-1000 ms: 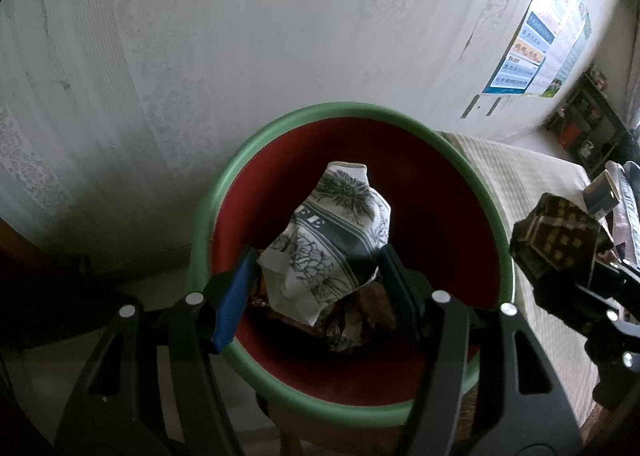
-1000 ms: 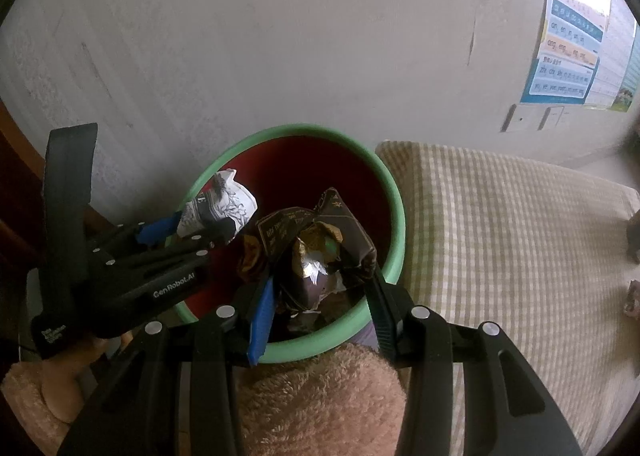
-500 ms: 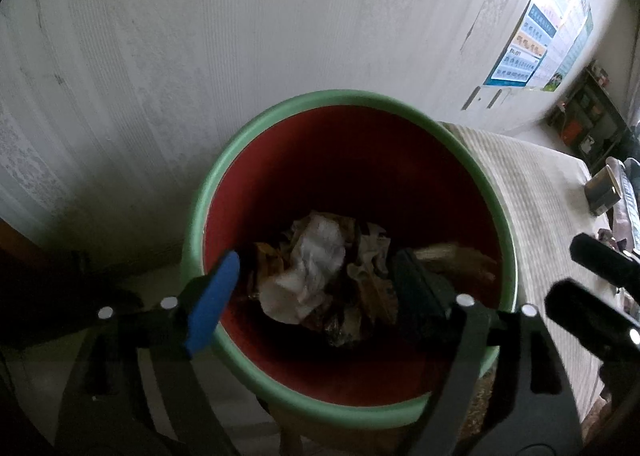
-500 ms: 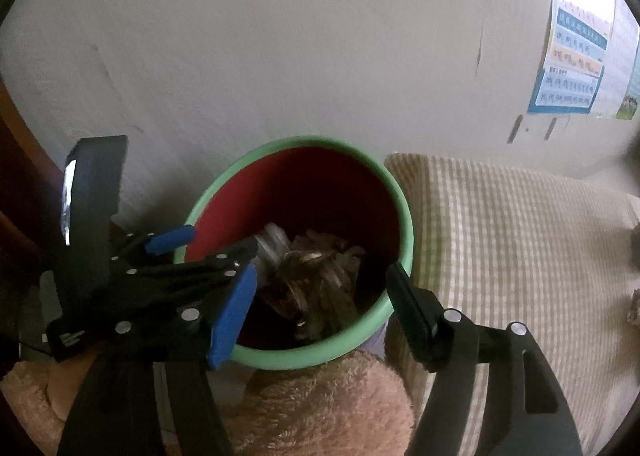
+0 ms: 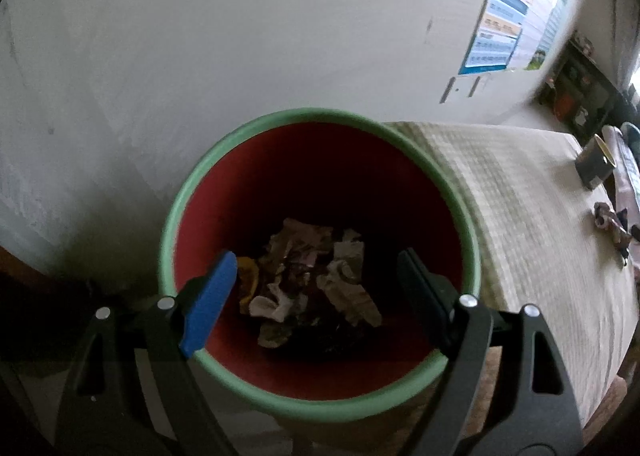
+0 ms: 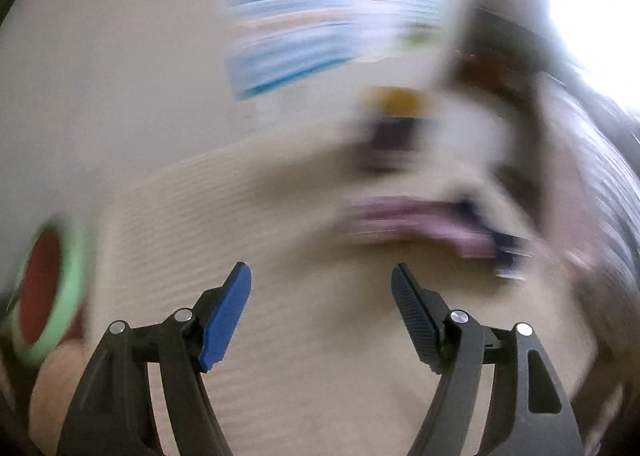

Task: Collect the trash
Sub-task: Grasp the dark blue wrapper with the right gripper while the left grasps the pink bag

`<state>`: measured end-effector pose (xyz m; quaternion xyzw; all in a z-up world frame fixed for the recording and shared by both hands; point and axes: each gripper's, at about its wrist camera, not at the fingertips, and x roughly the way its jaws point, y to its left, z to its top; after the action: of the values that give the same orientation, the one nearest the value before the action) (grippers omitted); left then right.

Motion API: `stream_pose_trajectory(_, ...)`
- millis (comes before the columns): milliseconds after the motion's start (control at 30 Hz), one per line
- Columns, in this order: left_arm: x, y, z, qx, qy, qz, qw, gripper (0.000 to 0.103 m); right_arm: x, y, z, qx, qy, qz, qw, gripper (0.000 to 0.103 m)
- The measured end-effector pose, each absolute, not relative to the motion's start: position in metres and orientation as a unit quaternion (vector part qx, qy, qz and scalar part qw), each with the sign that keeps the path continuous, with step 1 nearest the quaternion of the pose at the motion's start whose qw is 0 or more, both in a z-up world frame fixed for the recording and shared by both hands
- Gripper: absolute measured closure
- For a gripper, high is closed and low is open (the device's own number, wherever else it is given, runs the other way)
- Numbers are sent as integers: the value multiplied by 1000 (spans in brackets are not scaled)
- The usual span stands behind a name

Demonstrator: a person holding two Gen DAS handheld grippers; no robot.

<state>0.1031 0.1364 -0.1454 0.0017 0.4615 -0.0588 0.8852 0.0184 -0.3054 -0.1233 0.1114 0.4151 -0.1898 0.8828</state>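
Fingers: your left gripper (image 5: 314, 282) and right gripper (image 6: 320, 296) have both just been opening, nothing between them. Crumpled paper-and-foil wrappers (image 5: 310, 288) in the green-rimmed red plastic bin (image 5: 320, 402) look light and soft; pinch any remaining scrap across its bulk.

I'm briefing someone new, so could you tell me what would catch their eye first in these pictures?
The green-rimmed red bin fills the left wrist view, with crumpled wrappers lying at its bottom below the open, empty left tongs. The right wrist view is smeared with blur, its open right tongs over the checked cloth.

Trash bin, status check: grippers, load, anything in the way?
Left gripper open, empty, over the bin. Right gripper open, empty, over the checked cloth. Crumpled trash lies in the bin. View blurred; nothing seen blocking.
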Motion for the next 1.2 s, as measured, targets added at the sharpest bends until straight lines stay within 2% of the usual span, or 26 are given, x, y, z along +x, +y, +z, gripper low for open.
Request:
stream_pose_trajectory(167, 98, 92, -139, 15, 464, -93, 881, 23, 13, -433, -137, 172, 427, -297, 836, 33)
stream_pose_trajectory(367, 86, 46, -133, 15, 479, -144, 866, 23, 52, -469, -185, 200, 501, -250, 804, 34)
stream_pose_trajectory(433, 81, 35, -131, 34, 478, -150, 865, 23, 54, -469, -196, 217, 514, -238, 795, 58)
stream_pose_trajectory(467, 79, 29, -130, 44, 475, -152, 865, 23, 53, -468, -195, 228, 508, -227, 799, 67)
stream_pose_trajectory(500, 77, 24, -128, 50, 473, -154, 866, 23, 50, -464, -194, 241, 502, -209, 804, 83)
stream_pose_trajectory(533, 77, 20, -127, 52, 472, -155, 866, 23, 49, -457, -193, 261, 502, -179, 805, 87)
stream_pose_trajectory(700, 76, -10, -127, 62, 477, -179, 859, 23, 30, -401, -196, 311, 514, -77, 796, 93)
stream_pose_trajectory(900, 63, -58, -128, 74, 479, -233, 843, 23, -23, -324, -204, 373, 508, -11, 776, 93)
stream_pose_trajectory(1200, 63, -149, -138, 51, 494, -298, 816, 23, -114, -302, -179, 342, 416, -141, 830, 93)
